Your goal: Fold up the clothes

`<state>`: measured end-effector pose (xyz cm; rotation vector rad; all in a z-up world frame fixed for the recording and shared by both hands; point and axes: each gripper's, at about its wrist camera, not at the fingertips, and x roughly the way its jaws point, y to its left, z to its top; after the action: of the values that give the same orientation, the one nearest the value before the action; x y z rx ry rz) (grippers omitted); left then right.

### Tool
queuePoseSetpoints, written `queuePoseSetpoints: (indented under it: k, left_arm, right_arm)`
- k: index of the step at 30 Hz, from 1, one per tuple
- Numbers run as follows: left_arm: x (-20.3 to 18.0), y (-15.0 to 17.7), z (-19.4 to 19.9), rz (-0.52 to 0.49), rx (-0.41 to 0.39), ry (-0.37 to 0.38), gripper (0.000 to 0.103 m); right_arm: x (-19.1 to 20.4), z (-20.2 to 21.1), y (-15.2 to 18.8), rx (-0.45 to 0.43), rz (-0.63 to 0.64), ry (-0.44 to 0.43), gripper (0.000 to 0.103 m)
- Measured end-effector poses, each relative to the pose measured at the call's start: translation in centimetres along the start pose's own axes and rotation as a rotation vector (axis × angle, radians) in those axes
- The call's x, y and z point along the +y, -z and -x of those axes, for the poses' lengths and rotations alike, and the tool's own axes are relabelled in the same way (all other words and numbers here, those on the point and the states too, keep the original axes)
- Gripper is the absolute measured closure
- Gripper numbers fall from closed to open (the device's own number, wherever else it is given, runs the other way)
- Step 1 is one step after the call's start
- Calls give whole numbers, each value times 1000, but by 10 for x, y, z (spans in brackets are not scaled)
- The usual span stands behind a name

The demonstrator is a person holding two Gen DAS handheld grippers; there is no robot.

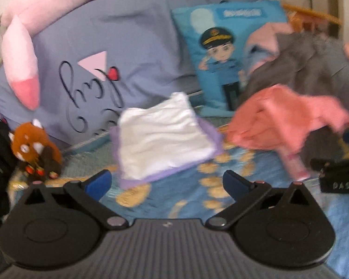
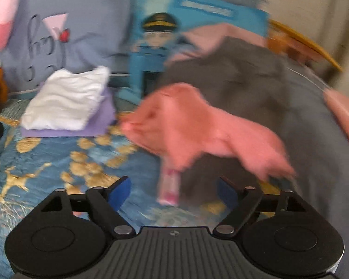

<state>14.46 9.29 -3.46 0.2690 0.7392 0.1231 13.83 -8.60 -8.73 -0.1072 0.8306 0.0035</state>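
Crumpled salmon-pink soft garment [image 2: 197, 125] centre-right on grey cloth heap [image 2: 256, 81], folded white fabric [image 1: 160, 137] atop lilac square [image 1: 211, 134] at centre, blue gold-embroidered quilt [image 1: 186, 190], left gripper [image 1: 167, 183] and right gripper [image 2: 174, 190] both spread, empty.

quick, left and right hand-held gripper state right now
Left hand-held gripper: open, holding nothing, over the blue bedspread.
Right hand-held gripper: open, holding nothing; the pink garment lies ahead of it, not gripped.

Both wrist cameras look low and forward across the bed [image 1: 186, 193] toward the pillows [image 1: 118, 46]; both share the folded stack [image 1: 160, 139] and pink garment [image 2: 197, 125].
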Motion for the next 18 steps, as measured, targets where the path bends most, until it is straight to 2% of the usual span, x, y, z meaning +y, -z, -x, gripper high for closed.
queuePoseSetpoints:
  k: [6, 9, 12, 18]
  left_arm:
    - [-47, 3, 54, 6, -26, 31, 0]
    - [-66, 8, 74, 13, -21, 40, 0]
    - [-79, 14, 88, 22, -12, 17, 0]
    - [-89, 23, 110, 104, 12, 29, 0]
  right_arm:
    - [-48, 38, 35, -10, -73, 13, 5]
    - [-55, 51, 45, -22, -89, 11, 3]
    - [-61, 65, 54, -34, -106, 9, 3]
    - [-69, 85, 71, -53, -109, -1, 3]
